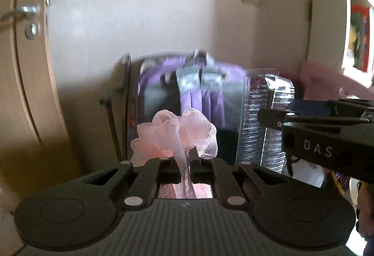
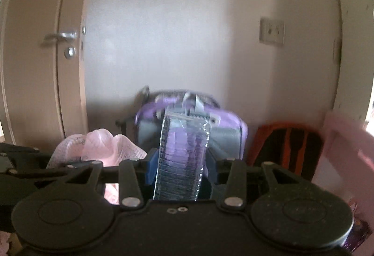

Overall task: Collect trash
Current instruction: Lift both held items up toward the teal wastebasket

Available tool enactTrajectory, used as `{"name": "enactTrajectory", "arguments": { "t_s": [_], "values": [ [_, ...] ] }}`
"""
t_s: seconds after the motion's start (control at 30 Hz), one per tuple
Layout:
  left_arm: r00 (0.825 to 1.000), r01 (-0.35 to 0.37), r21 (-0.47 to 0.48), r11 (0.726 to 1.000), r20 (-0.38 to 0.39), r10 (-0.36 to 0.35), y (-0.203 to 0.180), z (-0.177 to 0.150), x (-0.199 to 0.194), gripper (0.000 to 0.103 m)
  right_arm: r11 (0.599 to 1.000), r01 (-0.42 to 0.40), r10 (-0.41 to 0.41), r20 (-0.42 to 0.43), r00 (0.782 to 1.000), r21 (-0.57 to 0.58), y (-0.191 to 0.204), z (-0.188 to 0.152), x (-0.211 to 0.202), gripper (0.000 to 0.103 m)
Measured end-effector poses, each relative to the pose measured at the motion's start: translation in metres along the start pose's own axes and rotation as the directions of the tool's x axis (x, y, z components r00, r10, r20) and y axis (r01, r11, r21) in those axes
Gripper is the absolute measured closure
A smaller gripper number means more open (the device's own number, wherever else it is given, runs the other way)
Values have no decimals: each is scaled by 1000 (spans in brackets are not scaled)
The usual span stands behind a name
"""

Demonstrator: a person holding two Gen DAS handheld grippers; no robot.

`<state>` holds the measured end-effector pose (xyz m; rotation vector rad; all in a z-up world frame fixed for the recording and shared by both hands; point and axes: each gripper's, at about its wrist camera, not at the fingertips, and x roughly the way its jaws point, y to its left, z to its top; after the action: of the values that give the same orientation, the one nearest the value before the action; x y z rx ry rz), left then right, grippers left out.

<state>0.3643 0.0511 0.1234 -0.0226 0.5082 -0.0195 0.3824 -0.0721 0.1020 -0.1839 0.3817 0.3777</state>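
While both hands are carrying their catch in mid-air, the weak point on the left is the left gripper (image 1: 185,162), whose jaws are pressed together on only a thin twisted neck of the pink mesh bath pouf (image 1: 175,136); the fluffy bulk stands beyond the tips, and I'd guess a quick swing could let that slippery netting slide out. Just to its right, the right gripper (image 2: 180,162) pinches the clear ribbed plastic blister tray (image 2: 182,157) upright between its blue pads, and squeezing harder might buckle the flimsy shell and pop it free. The two tools ride close, so they could knock together. Farther off, the purple-and-grey backpack (image 2: 224,129) against the wall and the pink plastic chair (image 2: 346,146) at the right could snag either load.
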Motion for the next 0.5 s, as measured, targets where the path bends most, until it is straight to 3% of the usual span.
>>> {"name": "enactTrajectory", "arguments": {
  "t_s": [0.27,0.5],
  "values": [
    [990,7,36,999,-143,-2,-3,-26,60,97,1000,1,-1,-148,989,2,-2,-32,51,60],
    [962,51,35,998,-271,-39,-7,-41,84,97,1000,-1,5,-256,967,18,-6,-46,71,59]
  ]
}}
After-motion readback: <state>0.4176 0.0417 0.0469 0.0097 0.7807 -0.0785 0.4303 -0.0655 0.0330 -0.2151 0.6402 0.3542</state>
